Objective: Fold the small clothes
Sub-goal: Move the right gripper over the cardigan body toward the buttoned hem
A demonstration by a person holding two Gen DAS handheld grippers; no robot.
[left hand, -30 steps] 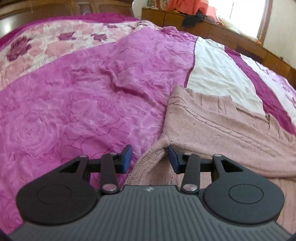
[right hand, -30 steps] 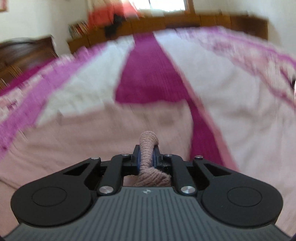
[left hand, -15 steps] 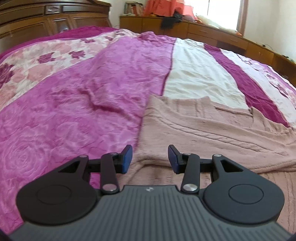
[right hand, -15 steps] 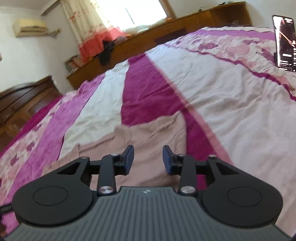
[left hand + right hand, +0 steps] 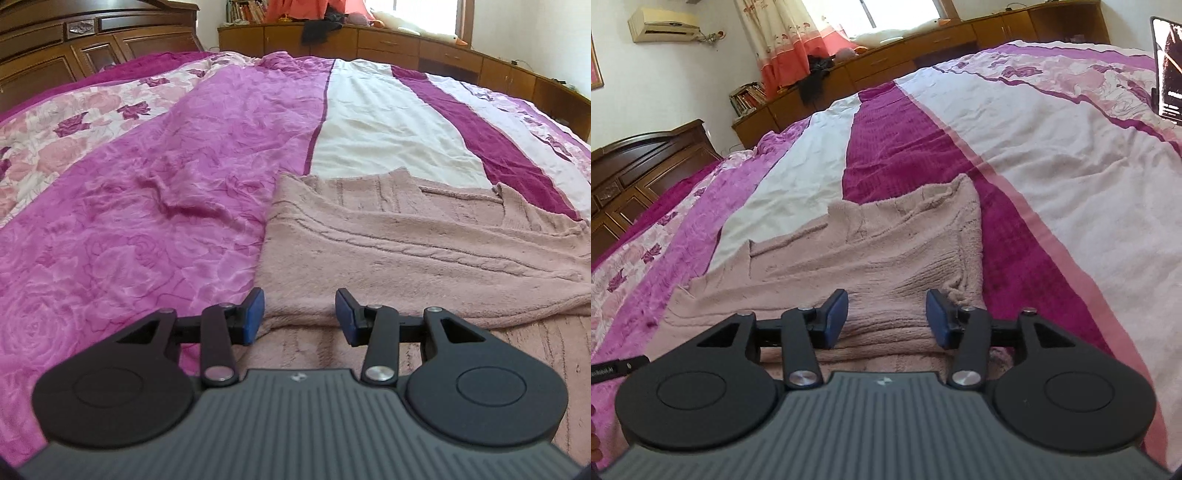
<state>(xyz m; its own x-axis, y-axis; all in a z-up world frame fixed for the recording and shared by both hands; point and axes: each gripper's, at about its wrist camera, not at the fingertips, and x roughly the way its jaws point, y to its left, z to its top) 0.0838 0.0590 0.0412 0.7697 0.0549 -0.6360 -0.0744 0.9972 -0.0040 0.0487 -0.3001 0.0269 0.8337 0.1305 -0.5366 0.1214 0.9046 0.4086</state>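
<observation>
Pink knitted sweater (image 5: pixel 424 251) is laid folded on the magenta and white bedspread (image 5: pixel 177 155), centre frame. Left gripper (image 5: pixel 299 314) and right gripper (image 5: pixel 886 314) are held apart, empty, above it.

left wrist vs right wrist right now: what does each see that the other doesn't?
Left wrist only: the left tongs, open over the near left edge of the pink knit garment, and the rose-patterned magenta cover beside it.

Right wrist only: the right tongs, open over the garment's right side, an air conditioner on the wall, the curtain, and a dark screen at the right edge.

Both: the garment lying folded on the striped bedspread, the dark wooden headboard, and the low wooden cabinets under the window.
</observation>
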